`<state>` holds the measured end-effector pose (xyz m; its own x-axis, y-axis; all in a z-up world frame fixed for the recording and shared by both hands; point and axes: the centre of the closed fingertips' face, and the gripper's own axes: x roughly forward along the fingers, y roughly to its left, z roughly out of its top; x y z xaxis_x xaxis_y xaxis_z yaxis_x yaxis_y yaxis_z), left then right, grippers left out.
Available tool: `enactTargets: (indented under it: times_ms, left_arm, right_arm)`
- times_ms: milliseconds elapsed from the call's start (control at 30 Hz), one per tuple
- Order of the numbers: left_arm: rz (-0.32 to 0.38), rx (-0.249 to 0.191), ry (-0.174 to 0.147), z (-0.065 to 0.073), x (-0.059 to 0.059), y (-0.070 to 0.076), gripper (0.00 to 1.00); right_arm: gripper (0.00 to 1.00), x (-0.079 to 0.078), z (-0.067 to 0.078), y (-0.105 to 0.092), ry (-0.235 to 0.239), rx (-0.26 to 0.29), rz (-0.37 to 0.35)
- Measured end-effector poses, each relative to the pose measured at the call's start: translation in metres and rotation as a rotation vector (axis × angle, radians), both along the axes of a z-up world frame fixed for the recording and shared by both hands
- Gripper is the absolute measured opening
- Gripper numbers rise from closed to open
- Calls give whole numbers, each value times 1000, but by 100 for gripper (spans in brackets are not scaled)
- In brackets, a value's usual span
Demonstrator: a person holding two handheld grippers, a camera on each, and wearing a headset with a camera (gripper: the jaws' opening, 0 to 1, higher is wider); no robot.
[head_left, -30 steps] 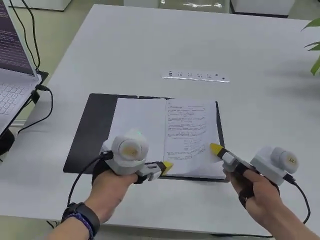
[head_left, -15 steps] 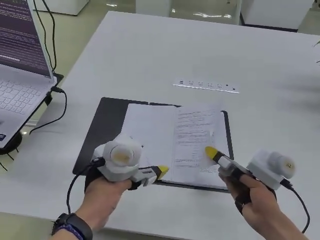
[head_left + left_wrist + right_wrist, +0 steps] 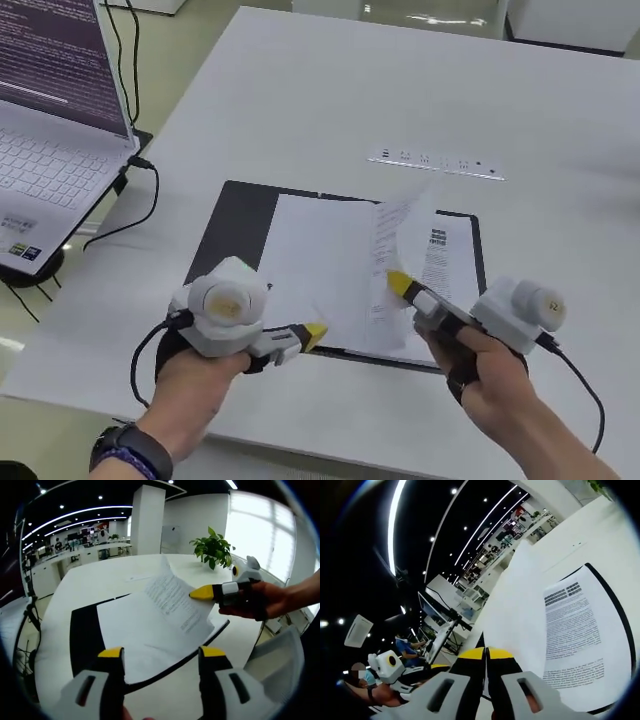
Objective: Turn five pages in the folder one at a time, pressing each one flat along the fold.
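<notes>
An open black folder lies on the white table, with white sheets spread over its left half. My right gripper is shut on the lower edge of a printed page and holds it raised and curling over the fold. In the right gripper view the lifted page stands beside the printed page that lies flat under it. My left gripper is open at the folder's near edge, with nothing between its jaws. The left gripper view shows the raised page and the right gripper pinching it.
An open laptop with cables sits at the table's left edge. A flush socket strip lies in the table behind the folder. A potted plant stands beyond the table in the left gripper view.
The right gripper has lifted the right-hand page off the stack and carried it left toward the fold, uncovering the page beneath. The left gripper has stayed at the near edge. The head camera shifted.
</notes>
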<state>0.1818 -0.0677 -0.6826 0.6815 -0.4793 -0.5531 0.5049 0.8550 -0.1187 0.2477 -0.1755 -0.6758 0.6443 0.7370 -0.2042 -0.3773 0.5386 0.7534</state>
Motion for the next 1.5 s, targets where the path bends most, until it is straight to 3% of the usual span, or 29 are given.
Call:
enactTargets:
  times_ms: [167,633,1500]
  left_arm:
    - [36,-5,0,1,0,13,59]
    - [76,-12,-5,2,0,31,60]
    - [147,-34,4,-1,-4,65,59]
  right_arm:
    - [0,-1,0,21,4,10,39]
    - [0,-9,-3,75,20,32,148]
    - [0,-13,-36,138,116,51,228]
